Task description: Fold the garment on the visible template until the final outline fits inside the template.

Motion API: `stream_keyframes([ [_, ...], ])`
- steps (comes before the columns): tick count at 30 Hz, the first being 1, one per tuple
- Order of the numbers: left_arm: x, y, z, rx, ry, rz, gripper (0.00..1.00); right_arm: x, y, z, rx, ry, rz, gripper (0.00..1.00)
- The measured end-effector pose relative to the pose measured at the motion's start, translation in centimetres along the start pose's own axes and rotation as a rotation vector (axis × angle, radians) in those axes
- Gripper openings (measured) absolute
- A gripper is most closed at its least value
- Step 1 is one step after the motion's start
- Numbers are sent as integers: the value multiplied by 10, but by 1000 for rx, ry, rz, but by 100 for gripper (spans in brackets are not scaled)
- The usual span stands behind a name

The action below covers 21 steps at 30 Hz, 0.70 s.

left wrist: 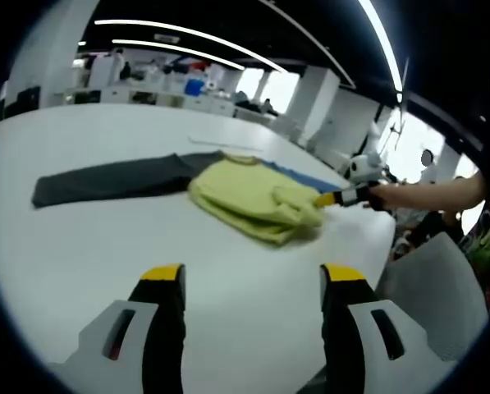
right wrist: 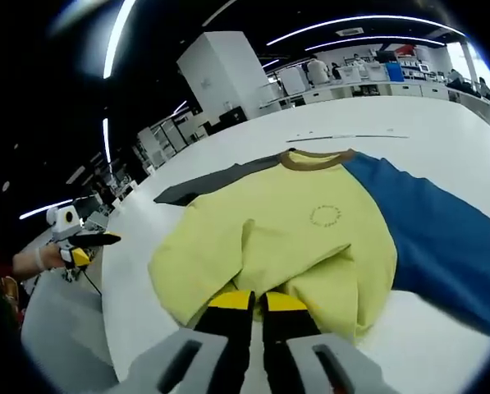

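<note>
In the right gripper view the right gripper is seen at the near hem of the garment, its jaws drawn almost together at the yellow cloth; whether a layer is actually pinched there cannot be told. In the left gripper view the left gripper is held with its jaws spread wide over bare table, gripping nothing, well short of the cloth. The garment is laid on the white table, the yellow body partly doubled over, a dark grey sleeve stretched out to one side and a blue sleeve to the other. If only the top layer is caught, the fold could slide apart when lifted; a one-sided pull could drag the whole piece askew. No template outline can be made out, so fit is hard to judge
</note>
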<state>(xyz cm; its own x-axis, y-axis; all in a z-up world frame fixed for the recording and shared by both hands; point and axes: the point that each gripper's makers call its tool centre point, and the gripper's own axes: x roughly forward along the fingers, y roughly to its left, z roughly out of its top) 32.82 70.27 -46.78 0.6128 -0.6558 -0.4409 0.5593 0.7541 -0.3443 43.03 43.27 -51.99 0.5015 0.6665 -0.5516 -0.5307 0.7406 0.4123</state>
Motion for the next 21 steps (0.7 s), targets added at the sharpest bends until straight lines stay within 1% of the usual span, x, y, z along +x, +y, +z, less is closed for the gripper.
stream_keyframes([
  [6, 0, -1, -2, -5, -1, 3, 62, -13, 6, 10, 13, -40, 14, 0],
  [16, 4, -4, -2, -2, -4, -6, 62, -36, 14, 14, 8, -70, 15, 0],
  [21, 8, -6, 0, 0, -10, -10, 61, -56, 17, 20, 9, -102, 7, 0],
])
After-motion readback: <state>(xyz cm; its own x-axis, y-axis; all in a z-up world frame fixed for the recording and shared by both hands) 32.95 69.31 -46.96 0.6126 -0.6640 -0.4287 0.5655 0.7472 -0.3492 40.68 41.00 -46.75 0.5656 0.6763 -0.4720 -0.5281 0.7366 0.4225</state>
